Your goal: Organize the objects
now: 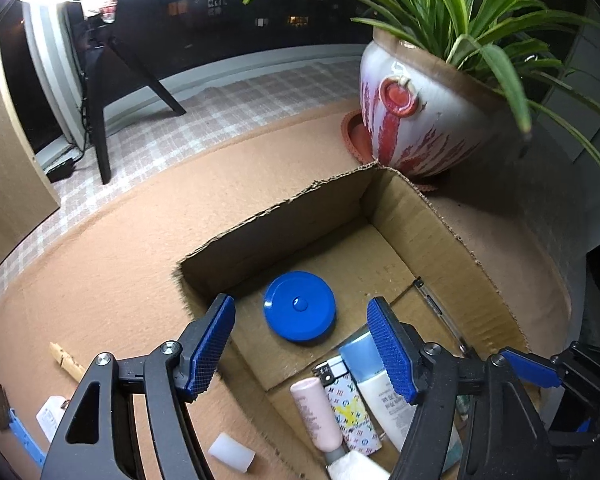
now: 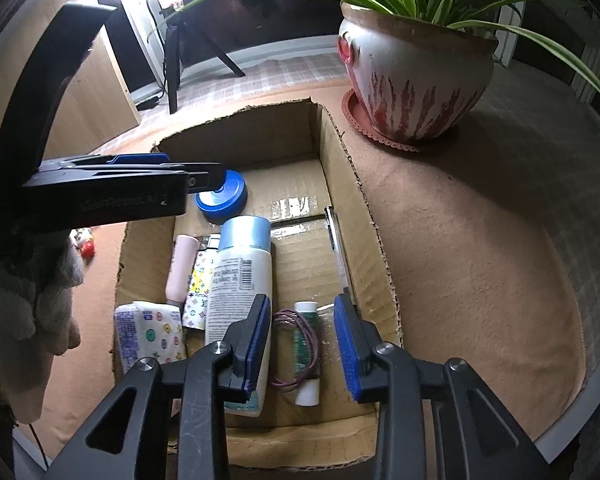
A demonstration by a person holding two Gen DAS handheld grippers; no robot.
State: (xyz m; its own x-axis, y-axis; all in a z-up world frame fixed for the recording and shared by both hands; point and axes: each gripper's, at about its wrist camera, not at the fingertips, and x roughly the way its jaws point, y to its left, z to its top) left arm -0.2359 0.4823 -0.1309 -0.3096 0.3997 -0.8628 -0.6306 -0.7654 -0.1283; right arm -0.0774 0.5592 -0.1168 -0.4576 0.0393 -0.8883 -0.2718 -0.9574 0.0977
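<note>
Left tongs (image 1: 300, 344) parted and empty, above blue round lid (image 1: 299, 306) on cardboard box (image 1: 268, 220) floor. Right tongs (image 2: 302, 340) slightly parted, empty, over small tube (image 2: 306, 356) with hair ties.

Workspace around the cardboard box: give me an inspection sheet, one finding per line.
Surface: tan mat, with checked cloth beyond it.
Job's things: open box holds a blue lid, white bottle, pink tube, patterned lighter, tissue pack, small tube with a purple hair tie over it, and a pen.
Clutter: white cap, wooden stick and blue strap lie on the mat outside the box.
Grippers: left hand-held gripper open over the box; right hand-held gripper open above the small tube, pads clear of it.
Cables: dark cord by the tripod.
Surroundings: potted plant on a saucer, dark window.
</note>
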